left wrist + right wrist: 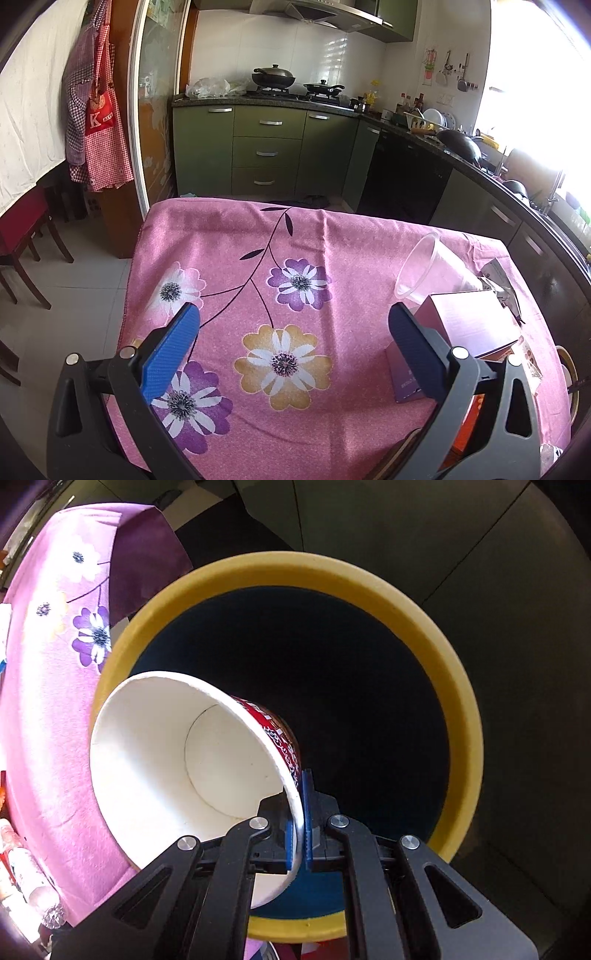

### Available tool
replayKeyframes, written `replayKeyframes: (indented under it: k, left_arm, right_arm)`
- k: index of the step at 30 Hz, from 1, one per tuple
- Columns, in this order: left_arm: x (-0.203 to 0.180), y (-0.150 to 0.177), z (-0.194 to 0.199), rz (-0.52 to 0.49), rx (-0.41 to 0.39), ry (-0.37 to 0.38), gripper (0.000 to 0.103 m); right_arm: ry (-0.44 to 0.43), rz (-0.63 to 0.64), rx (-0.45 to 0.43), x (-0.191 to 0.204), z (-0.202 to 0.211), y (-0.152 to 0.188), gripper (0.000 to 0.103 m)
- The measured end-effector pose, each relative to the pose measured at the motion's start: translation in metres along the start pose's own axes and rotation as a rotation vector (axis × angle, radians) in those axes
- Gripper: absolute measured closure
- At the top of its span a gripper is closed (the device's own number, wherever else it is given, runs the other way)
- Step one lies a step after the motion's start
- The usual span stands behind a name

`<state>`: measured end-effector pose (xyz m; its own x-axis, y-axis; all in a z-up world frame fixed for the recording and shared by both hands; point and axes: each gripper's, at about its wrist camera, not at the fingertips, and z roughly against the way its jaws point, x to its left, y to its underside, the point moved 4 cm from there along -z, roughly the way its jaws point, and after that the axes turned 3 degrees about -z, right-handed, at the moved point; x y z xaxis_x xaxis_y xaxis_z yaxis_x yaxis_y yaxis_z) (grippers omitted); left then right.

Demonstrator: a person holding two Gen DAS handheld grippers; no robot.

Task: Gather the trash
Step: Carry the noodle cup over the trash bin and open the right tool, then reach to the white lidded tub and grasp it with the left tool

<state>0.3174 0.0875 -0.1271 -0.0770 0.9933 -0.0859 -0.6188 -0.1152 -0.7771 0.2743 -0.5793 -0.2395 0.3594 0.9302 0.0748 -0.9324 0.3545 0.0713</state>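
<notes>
Pinching the rim of a paper bowl [177, 753] (white inside, red print outside), the right gripper [300, 834] hangs it over the yellow-rimmed bin [458, 701] beside the table. The step looks like drop-off; next, the jaws need only part. The left gripper [291, 339] waits spread wide, holding nothing, over the pink cloth [314, 236]; 1 clear cup [428, 273] and a purple box [476, 321] remain. Farther off, an apron [99, 122] reads "K"; the box's print is illegible.
</notes>
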Motion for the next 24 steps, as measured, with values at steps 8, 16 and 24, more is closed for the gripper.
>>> replayKeyframes:
  k: [8,16,24]
  left_arm:
    - [-0.006,0.002,-0.003,-0.021,0.013,0.008,0.006]
    - [-0.009,0.003,-0.001,-0.028,0.010,0.011,0.006]
    - [-0.022,0.001,0.063,-0.054,-0.070,0.076,0.006]
  right_arm:
    - [0.098,-0.011,-0.037,-0.018,0.007,0.004,0.070]
    - [0.012,0.042,-0.205,-0.008,0.092,0.039,0.066]
    - [-0.127,0.154,-0.389,0.013,0.156,0.126,0.064]
